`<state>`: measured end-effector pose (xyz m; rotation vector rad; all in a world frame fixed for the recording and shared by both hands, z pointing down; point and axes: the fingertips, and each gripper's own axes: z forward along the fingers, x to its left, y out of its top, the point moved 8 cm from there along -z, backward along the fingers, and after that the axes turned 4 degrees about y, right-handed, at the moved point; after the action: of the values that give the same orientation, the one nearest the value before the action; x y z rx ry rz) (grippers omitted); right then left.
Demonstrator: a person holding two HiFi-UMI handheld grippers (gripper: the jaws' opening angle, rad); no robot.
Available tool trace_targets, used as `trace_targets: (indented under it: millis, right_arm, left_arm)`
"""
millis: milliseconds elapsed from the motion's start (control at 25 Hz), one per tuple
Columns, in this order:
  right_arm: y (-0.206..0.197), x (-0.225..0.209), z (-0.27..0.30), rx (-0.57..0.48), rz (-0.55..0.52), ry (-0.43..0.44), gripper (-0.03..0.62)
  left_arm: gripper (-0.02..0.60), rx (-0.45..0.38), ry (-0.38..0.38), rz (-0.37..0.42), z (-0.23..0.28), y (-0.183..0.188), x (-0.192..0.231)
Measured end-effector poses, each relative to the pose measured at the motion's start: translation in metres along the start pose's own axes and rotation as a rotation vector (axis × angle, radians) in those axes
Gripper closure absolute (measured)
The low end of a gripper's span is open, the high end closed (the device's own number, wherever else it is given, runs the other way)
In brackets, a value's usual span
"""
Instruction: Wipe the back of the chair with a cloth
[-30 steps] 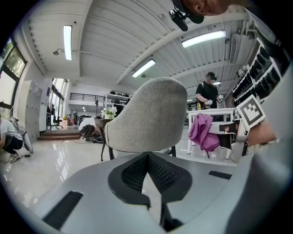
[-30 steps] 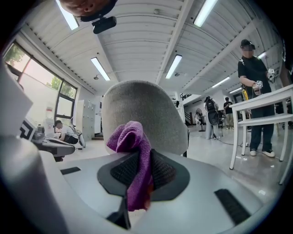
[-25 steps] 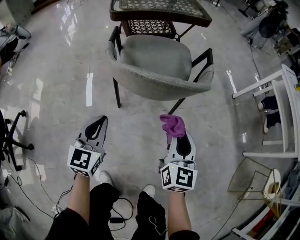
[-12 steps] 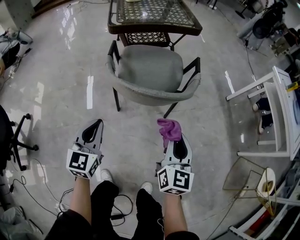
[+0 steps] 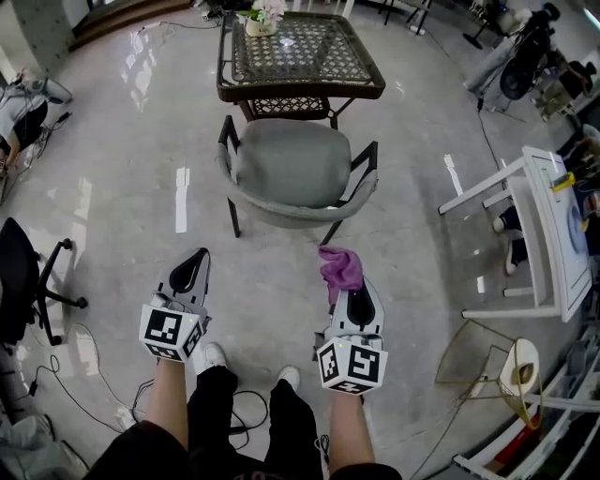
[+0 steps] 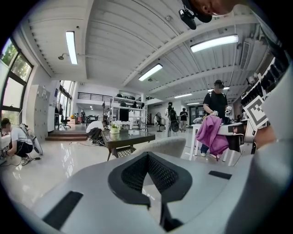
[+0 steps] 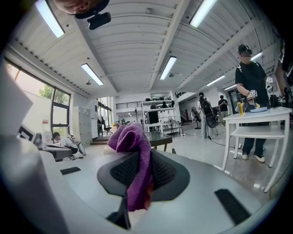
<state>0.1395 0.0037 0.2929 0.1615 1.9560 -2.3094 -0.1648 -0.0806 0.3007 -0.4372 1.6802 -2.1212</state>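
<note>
A grey upholstered chair (image 5: 291,169) with black legs stands in front of me, its curved back (image 5: 302,212) turned toward me. My right gripper (image 5: 348,287) is held low and short of the chair, shut on a purple cloth (image 5: 341,265) that bunches up above the jaws (image 7: 132,139). My left gripper (image 5: 198,256) is level with it on the left, its jaws closed with nothing between them (image 6: 146,159). In the left gripper view the chair's back (image 6: 168,145) rises just beyond the jaws, with the cloth (image 6: 211,133) to the right. Both grippers are well apart from the chair.
A dark wicker-top table (image 5: 298,52) with a flower pot (image 5: 262,17) stands beyond the chair. A white table (image 5: 553,220) and a wire basket (image 5: 480,352) are at right, a black office chair (image 5: 23,281) at left. Cables (image 5: 70,347) lie by my feet. People stand in the background.
The chair now sits farther away and looks smaller, and more of the table beyond it shows. Both grippers keep their places, the right still holding the cloth.
</note>
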Motion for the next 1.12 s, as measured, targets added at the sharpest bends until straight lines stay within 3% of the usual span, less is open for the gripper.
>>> trace_targets:
  millis: [520,1120]
  right_arm:
    - [0.096,0.015,-0.034,-0.006,-0.012,0.012,0.517]
    - [0.167,0.024,-0.051,-0.042,-0.014,0.001,0.517]
  left_arm:
    - [0.572,-0.016,-0.015,0.005,-0.032,0.095,-0.007]
    - [0.572,-0.082,0.002,0.035,-0.064,0.177,0.001]
